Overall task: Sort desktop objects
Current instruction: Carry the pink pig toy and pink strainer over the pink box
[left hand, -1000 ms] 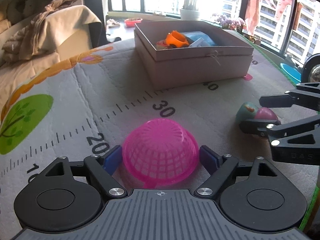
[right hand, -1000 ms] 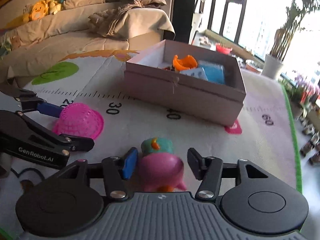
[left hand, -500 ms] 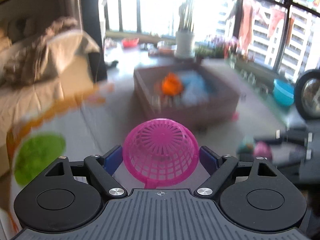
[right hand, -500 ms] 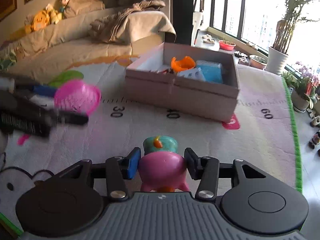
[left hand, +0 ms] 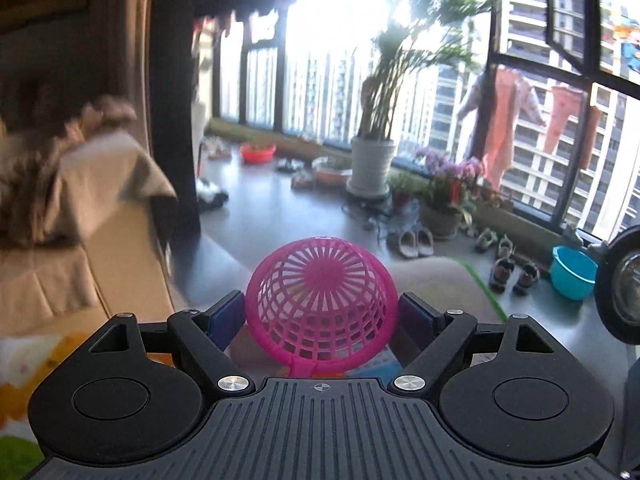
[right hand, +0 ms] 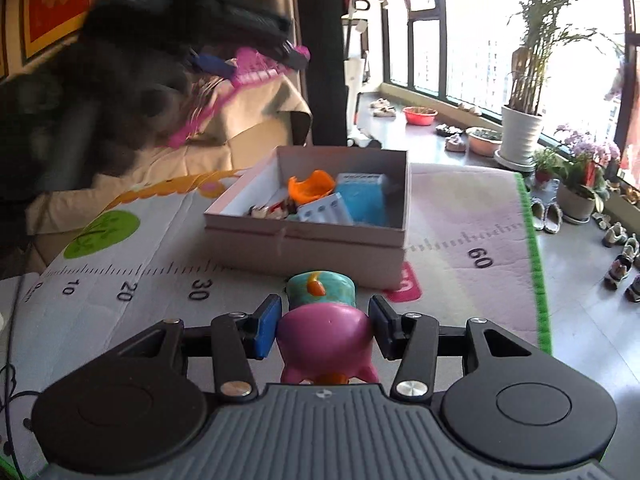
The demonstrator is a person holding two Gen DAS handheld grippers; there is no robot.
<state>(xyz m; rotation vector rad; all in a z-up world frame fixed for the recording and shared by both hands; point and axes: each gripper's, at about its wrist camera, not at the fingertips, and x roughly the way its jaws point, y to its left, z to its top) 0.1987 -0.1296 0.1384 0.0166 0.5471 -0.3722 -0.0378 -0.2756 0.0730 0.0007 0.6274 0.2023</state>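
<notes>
Right wrist view: my right claw [right hand: 323, 326] clamps a pink and teal plastic toy figure [right hand: 324, 328] just before the open pink cardboard box [right hand: 308, 236]. My left claw [left hand: 321, 314] grips a pink plastic mesh basket [left hand: 321, 300], raised left of that box.

We see a pink mesh basket [left hand: 322, 300], upside down, raised above the mat. A pink and teal toy [right hand: 325, 326] is also lifted, before the open box [right hand: 308, 236] containing orange and blue items.
</notes>
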